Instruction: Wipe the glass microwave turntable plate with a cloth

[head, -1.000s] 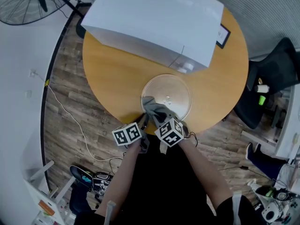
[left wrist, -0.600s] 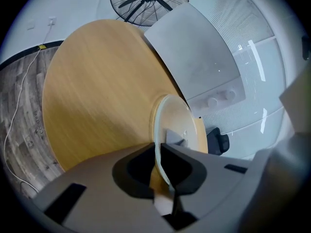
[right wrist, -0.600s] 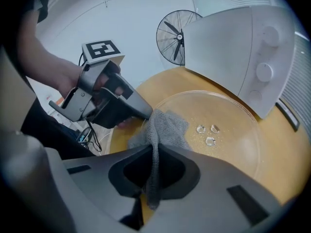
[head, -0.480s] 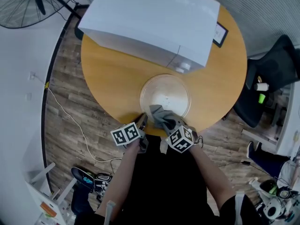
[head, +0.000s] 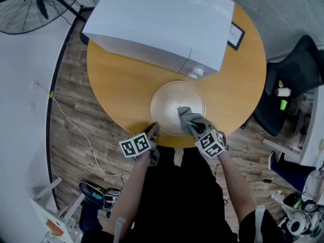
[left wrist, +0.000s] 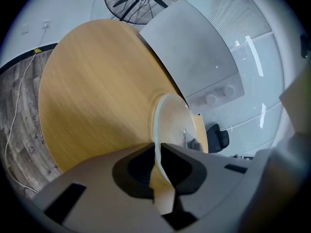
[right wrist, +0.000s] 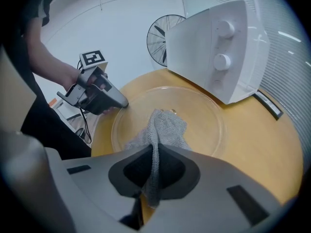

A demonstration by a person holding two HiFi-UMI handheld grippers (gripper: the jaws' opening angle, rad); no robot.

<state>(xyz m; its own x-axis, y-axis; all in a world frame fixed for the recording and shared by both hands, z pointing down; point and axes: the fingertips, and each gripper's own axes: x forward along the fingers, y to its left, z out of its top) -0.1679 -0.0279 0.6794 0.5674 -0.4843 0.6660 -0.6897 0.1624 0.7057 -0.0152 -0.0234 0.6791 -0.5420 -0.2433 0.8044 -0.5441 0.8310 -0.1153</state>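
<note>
**Step in hand: wiping stroke.** The glass turntable plate point(head: 169, 97) lies flat on the round worktop point(head: 121, 85).

The left gripper point(head: 153, 130) has its jaws nearly together, pinching the plate's near-left rim to steady it. The right gripper point(head: 195, 126) is clamped on a fold of the grey cloth point(head: 186, 116). The free end of the cloth rests on the glass over the plate's near-right portion.

**Next move (judgement).**
- Carry the cloth across the far half of the plate with light downward pressure.
- Hold the rim firmly with the left gripper so the plate neither slides nor turns.

**Surroundings and obstructions.**
- The white microwave point(head: 162, 19) stands just beyond the plate's far rim and limits the length of an outward stroke.
- The left gripper covers a small part of the rim. That part probably needs a change of grip before it can be wiped.
- The plate's near rim is close to the worktop edge, so a hard pull toward the person could drag the plate off.
- A fan point(head: 30, 4) and a dark chair point(head: 298, 70) stand on the floor, well apart from the plate, and obstruct nothing.
</note>
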